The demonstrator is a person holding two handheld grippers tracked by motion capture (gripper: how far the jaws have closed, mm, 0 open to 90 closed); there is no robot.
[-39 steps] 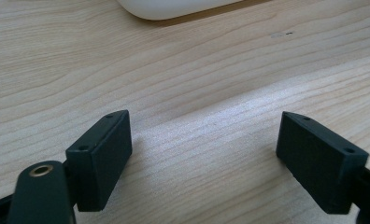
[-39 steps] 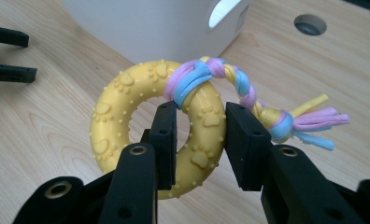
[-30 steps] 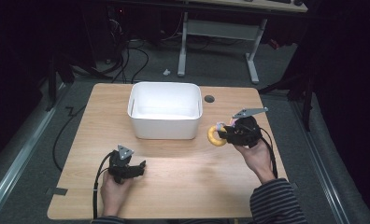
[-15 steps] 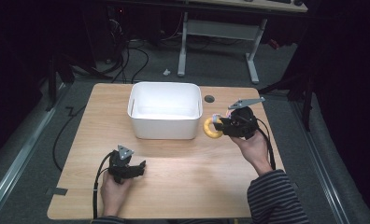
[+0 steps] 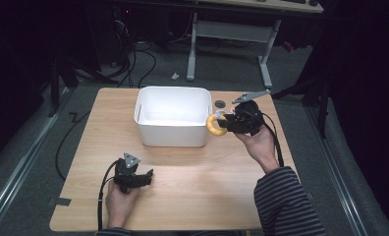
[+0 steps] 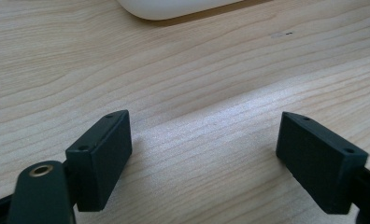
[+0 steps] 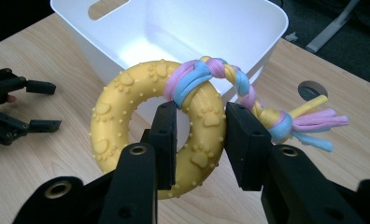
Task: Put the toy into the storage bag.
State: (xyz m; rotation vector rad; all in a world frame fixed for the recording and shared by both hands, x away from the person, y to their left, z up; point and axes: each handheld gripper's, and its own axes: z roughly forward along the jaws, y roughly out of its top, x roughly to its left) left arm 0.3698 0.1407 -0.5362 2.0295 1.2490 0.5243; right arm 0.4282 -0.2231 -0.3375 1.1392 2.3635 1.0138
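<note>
Right gripper [image 7: 195,135]: clamped on the yellow ring toy [image 7: 127,121], jaws pressed against one side of the ring.
Ring toy: lifted off the table [image 5: 197,187], just beside the right rim of the white bin [image 5: 172,116]; braided rope tail [image 7: 267,112] knotted through it, trailing right.
Left gripper [image 6: 204,154]: jaws wide apart, nothing between them, low over bare wood near the front edge.

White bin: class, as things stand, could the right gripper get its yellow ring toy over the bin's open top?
Probably yes: the right gripper holds the yellow ring toy beside the white bin, whose top is open.
</note>
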